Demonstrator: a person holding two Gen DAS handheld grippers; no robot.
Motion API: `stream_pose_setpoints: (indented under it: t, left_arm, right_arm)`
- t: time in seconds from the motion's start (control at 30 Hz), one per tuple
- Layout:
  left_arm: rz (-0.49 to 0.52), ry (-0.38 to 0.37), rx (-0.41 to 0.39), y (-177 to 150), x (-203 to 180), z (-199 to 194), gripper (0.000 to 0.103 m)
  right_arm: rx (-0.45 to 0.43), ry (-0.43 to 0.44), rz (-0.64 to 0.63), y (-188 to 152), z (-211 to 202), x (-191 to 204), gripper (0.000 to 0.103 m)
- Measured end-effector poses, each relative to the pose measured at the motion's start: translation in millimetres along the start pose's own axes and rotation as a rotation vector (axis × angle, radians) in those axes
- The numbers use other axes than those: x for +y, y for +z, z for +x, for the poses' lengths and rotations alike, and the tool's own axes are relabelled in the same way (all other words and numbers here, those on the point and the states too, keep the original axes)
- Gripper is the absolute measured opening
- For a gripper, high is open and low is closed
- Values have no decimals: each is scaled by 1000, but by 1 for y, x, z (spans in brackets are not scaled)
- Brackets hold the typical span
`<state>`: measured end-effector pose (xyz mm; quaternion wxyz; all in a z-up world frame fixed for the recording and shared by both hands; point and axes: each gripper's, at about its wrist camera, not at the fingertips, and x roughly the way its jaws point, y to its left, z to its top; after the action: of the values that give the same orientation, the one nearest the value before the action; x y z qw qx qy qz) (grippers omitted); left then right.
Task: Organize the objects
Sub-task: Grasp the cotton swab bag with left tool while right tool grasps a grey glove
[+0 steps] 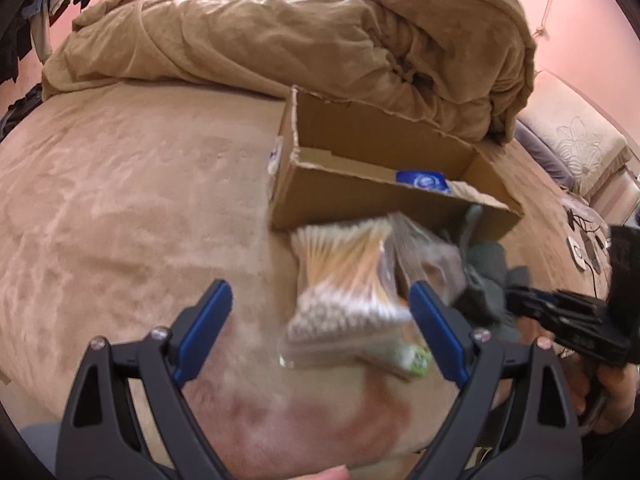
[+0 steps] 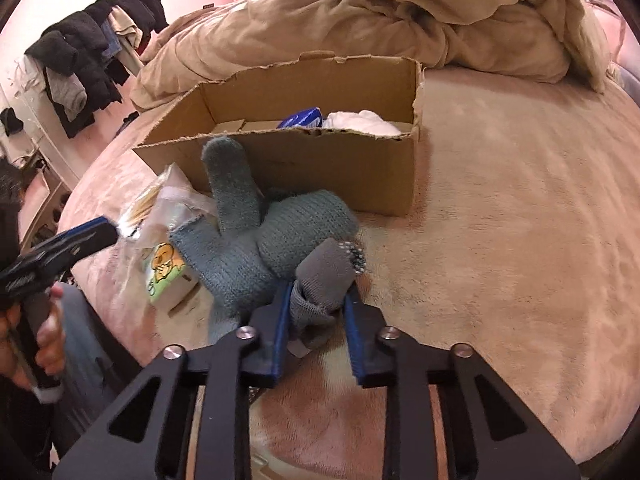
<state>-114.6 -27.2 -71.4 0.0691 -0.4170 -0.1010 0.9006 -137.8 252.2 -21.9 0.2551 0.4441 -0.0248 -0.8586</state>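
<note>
An open cardboard box (image 1: 360, 204) (image 2: 320, 160) stands on the bed with a blue packet (image 1: 422, 180) (image 2: 302, 118) and white cloth (image 2: 364, 120) inside. A plastic bag of cotton swabs (image 1: 344, 280) (image 2: 160, 216) lies in front of it, between the wide-open jaws of my left gripper (image 1: 320, 312), not gripped. My right gripper (image 2: 316, 300) is shut on a grey sock (image 2: 326, 272) lying against teal knitted gloves (image 2: 248, 236) (image 1: 486, 272). The right gripper (image 1: 560, 312) also shows at the left wrist view's right edge.
A rumpled tan duvet (image 1: 280, 36) (image 2: 400, 16) is piled behind the box. The bed (image 1: 120, 200) (image 2: 520, 220) has a beige plush cover. Dark clothes (image 2: 88, 56) hang at the far left. A pillow (image 1: 572, 136) lies at the right.
</note>
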Motion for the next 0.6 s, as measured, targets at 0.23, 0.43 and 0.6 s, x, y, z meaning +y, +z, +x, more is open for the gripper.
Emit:
stream_pose_setpoints:
  t: [0.23,0.43,0.6]
  left_arm:
    - [-65,-29,97,8,14,39,90]
    - [-43,-52,74,5,7,32,51]
    - [-38,-32,31,0,4,12,47]
  right_arm:
    - [-70,-23,10,-1,-37,-4,23]
    - [-135,-58,38,3,-66,-19,23]
    - [-165,-60,30,8,-82,-17,23]
